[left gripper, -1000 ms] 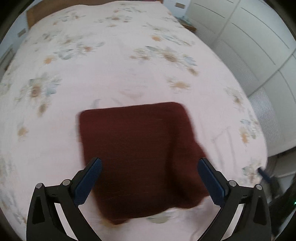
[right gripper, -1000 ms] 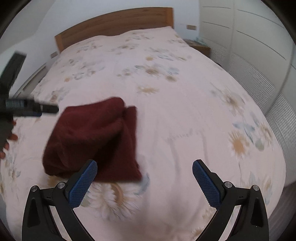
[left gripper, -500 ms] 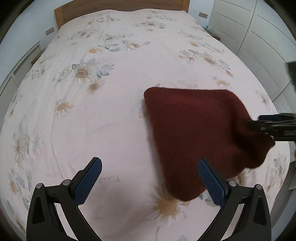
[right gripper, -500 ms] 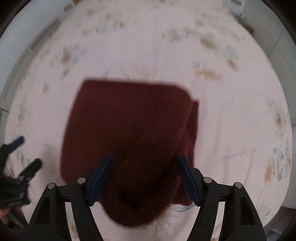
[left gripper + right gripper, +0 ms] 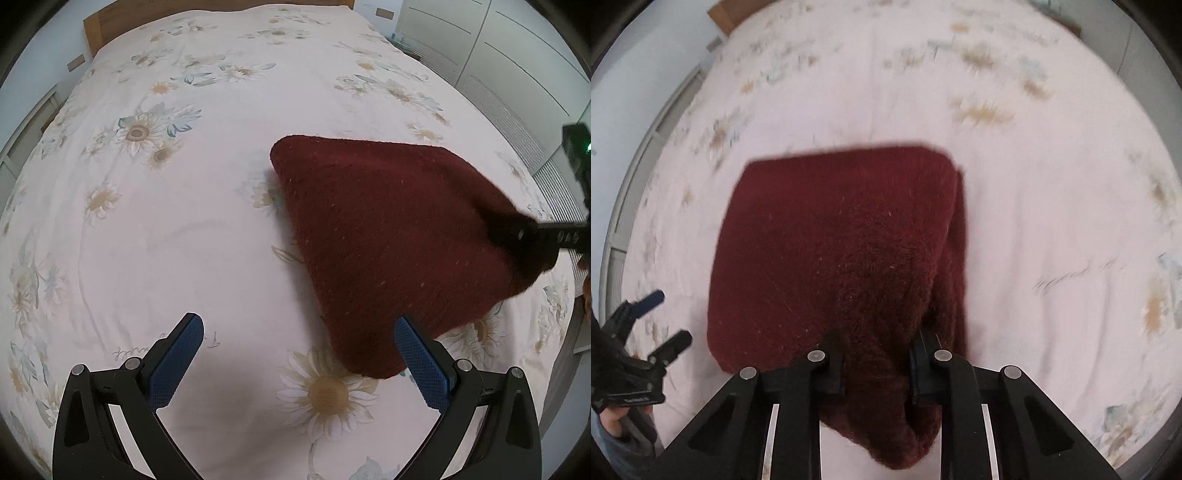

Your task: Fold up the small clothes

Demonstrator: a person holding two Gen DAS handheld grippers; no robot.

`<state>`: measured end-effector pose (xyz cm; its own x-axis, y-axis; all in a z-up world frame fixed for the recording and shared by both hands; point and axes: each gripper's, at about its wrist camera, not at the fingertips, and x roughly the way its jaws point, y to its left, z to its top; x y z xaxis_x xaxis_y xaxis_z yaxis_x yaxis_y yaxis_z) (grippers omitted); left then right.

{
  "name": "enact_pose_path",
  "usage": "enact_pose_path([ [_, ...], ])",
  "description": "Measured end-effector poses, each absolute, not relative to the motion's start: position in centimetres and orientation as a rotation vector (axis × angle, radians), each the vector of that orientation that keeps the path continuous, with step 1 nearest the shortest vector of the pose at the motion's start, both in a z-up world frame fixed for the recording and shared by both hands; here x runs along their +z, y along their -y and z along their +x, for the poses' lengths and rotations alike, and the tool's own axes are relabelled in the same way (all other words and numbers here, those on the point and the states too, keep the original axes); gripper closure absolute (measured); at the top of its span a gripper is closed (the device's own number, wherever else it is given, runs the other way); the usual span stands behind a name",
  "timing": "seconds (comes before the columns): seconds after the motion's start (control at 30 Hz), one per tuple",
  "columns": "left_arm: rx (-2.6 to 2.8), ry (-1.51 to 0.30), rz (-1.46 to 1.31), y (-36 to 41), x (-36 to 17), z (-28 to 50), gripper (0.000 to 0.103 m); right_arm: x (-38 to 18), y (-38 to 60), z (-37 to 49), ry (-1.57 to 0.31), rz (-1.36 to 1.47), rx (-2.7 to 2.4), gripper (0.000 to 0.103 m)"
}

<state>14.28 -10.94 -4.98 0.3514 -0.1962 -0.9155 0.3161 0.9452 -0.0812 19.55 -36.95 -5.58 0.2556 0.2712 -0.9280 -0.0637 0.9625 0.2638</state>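
A folded dark red knitted garment [image 5: 388,229] lies on the flowered bedsheet [image 5: 166,221]. My left gripper [image 5: 299,325] is open over bare sheet, with the garment's near left corner just inside its right finger and nothing held. In the right wrist view the garment [image 5: 842,240] fills the middle, and my right gripper [image 5: 878,347] is closing on its bunched near edge with the pads pressing into the knit. From the left wrist view the right gripper [image 5: 532,236] bites the garment's right corner. The left gripper [image 5: 646,321] shows at the left edge.
The bed stretches back to a wooden headboard [image 5: 147,11]. White wardrobe doors [image 5: 498,55] run along the right side. A hand [image 5: 613,424] holds the left gripper at the lower left. The bed's near edge falls off at the lower right.
The left gripper slid left off the garment onto bare sheet. The right gripper swung over the garment's near edge, sank, and its jaws went from wide apart to pinching the knit.
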Motion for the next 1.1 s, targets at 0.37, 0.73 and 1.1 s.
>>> enact_pose_path([
  [0.37, -0.341, -1.19, 0.109, 11.6, -6.0, 14.4, 0.001, -10.6, 38.6, 17.6, -1.355, 0.172, 0.207, 0.066],
  [0.73, -0.365, -1.175, 0.04, 13.0, -5.1, 17.1, 0.001, -5.7, 39.1, 18.3, -1.26, 0.15, 0.184, 0.019],
  [1.1, -0.348, -1.262, 0.053, 18.0, -7.5, 21.9, 0.001, -9.9, 37.9, 21.2, -1.359, 0.196, 0.2, 0.0],
])
